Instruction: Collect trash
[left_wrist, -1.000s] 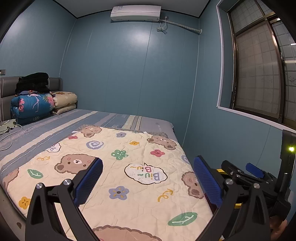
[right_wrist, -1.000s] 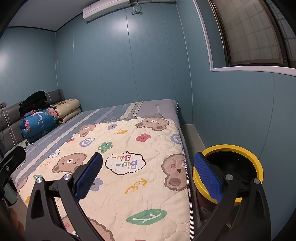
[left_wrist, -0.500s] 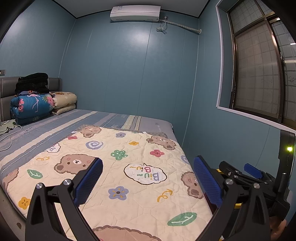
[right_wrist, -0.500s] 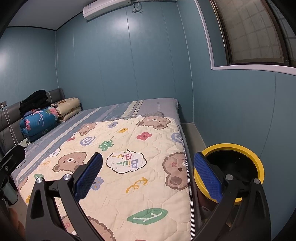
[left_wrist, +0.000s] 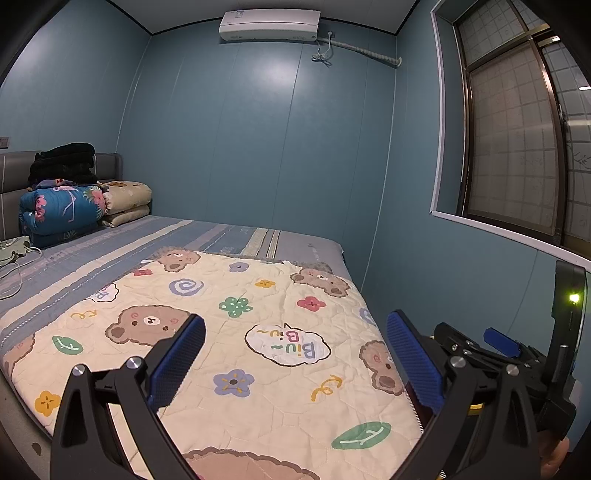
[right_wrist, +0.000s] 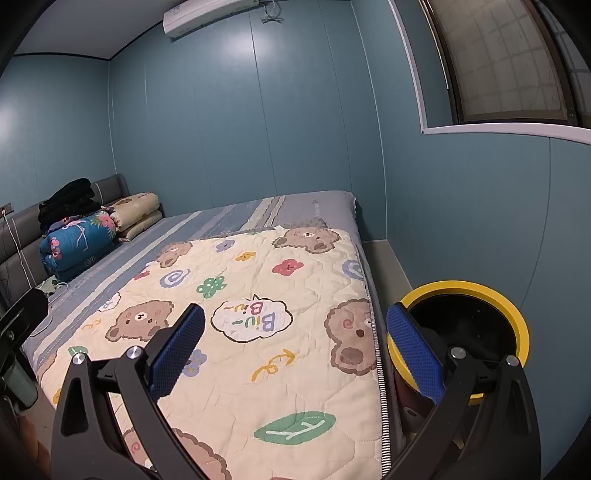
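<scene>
Left wrist view: left gripper (left_wrist: 295, 360) with blue-padded black fingers spread wide, empty, above cream quilted bear-print blanket (left_wrist: 236, 347) on striped grey-blue bed (left_wrist: 221, 236). Right gripper (left_wrist: 498, 343) partly visible at right; spread or pressed, cannot tell.

Right wrist view: right gripper (right_wrist: 295, 350) spread wide, pinching nothing, over the same blanket. Yellow-rimmed round black trash bin (right_wrist: 513, 314) on floor right of bed, near blue wall (right_wrist: 295, 110). No trash distinguishable.
</scene>
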